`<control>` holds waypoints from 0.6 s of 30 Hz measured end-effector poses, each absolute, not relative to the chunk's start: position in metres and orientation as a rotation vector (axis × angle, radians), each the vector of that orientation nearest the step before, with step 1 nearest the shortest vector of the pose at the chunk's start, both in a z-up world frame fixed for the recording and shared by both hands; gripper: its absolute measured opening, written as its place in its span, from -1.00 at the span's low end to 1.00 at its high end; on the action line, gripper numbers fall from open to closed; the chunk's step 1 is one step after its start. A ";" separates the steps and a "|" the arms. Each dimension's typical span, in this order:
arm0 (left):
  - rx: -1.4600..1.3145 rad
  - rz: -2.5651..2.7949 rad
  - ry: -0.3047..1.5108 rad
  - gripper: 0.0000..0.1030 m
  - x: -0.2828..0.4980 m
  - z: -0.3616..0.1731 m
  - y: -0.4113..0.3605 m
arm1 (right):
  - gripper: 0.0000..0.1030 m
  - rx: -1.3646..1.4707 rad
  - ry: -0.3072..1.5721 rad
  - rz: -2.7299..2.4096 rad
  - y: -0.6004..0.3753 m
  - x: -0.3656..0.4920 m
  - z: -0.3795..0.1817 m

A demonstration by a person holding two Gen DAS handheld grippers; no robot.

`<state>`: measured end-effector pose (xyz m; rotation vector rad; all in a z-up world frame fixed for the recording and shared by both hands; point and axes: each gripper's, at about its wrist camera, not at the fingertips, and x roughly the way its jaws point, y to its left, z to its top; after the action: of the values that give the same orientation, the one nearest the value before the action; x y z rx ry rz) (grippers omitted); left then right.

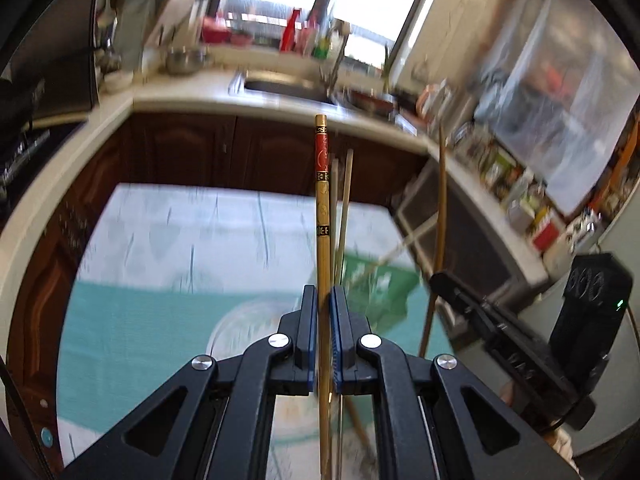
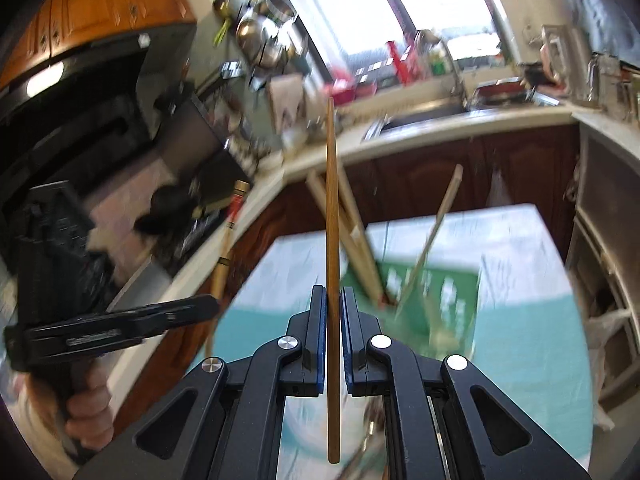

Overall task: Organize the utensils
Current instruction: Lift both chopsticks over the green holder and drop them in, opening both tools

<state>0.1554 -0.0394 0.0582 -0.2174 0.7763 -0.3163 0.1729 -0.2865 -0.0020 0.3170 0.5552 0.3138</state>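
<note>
My left gripper (image 1: 324, 296) is shut on a gold chopstick with a red band (image 1: 322, 184), which stands upright over the table. My right gripper (image 2: 332, 296) is shut on a plain brown chopstick (image 2: 332, 220), also held upright. Each gripper shows in the other's view: the right one (image 1: 438, 280) with its brown stick (image 1: 441, 200), and the left one (image 2: 214, 303), held by a hand (image 2: 88, 412), with the red-banded stick (image 2: 232, 224). A green box (image 2: 436, 284) on the table holds several pale chopsticks (image 2: 360, 232) that lean outward; it appears again in the left wrist view (image 1: 380, 284).
The table carries a teal and white cloth (image 1: 168, 264). A clear round dish (image 1: 240, 328) lies below my left gripper. Dark wooden cabinets (image 1: 192, 152) and a counter with a sink (image 1: 280, 86) run behind. Jars and bottles crowd the right counter (image 1: 500, 168).
</note>
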 end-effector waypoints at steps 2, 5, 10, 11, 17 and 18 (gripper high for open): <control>-0.239 -0.298 0.705 -0.93 0.168 0.072 -0.045 | -0.87 0.317 0.509 0.279 -0.292 0.191 0.006; -0.272 -0.277 0.619 -0.93 0.187 0.082 -0.053 | -0.87 0.345 0.451 0.245 -0.300 0.212 0.012; -0.354 -0.282 0.523 -0.93 0.212 0.080 -0.063 | -0.87 0.344 0.366 0.191 -0.307 0.254 0.018; -0.364 -0.280 0.509 -0.93 0.217 0.077 -0.064 | -0.87 0.332 0.364 0.188 -0.307 0.260 0.016; -0.348 -0.273 0.430 -0.93 0.235 0.057 -0.079 | -0.88 0.232 0.360 0.184 -0.297 0.296 -0.018; -0.341 -0.276 0.427 -0.93 0.236 0.053 -0.082 | -0.88 0.218 0.364 0.192 -0.295 0.302 -0.025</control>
<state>0.2359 -0.0816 0.0526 -0.3406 0.4267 -0.2756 0.3024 -0.2948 -0.0247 0.2183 0.3637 0.1921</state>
